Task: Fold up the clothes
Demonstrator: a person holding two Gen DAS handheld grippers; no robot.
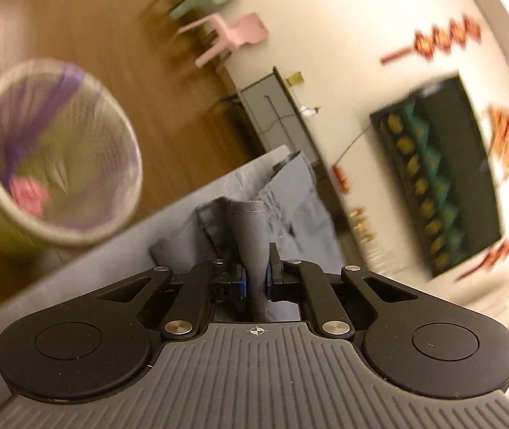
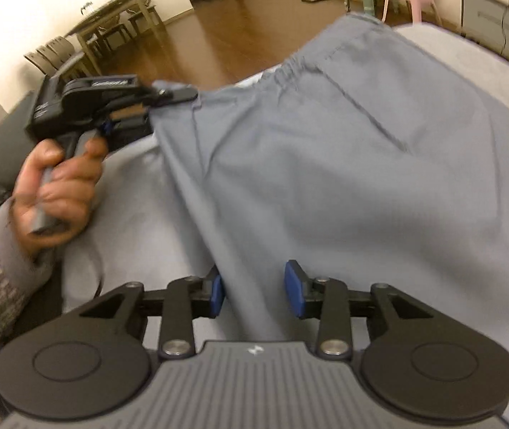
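The grey trousers point(image 2: 326, 150) lie spread over a pale grey sheet point(image 2: 129, 214) on what looks like a bed. In the right wrist view they run from the elastic waistband point(image 2: 290, 64) at about 12 o'clock down to 6 o'clock, where the cloth passes between the fingers of the right claw point(image 2: 254, 291).

The left claw point(image 1: 256, 279) is clamped on a bunched ridge of the grey fabric, which stands up between its blue pads point(image 1: 243, 280). From the right wrist view it sits at about 10 o'clock, gripped by the person's hand point(image 2: 58, 182), and bites the cloth edge near the waistband.

The right claw stands apart: its blue pads point(image 2: 295, 291) flank the fabric without pressing on it, so this side looks released or not yet gripped.

The step in hand seems to be laying one fold. To do it well, I judge that the left claw should keep its bite firm and carry the edge low and level across the cloth, so the layer settles flat rather than bunching. The right claw should clear the fabric fully before it moves, or take a fresh hold on the edge to keep the fold line straight. Slack near the waistband gathers is the likeliest place for a wrinkle.
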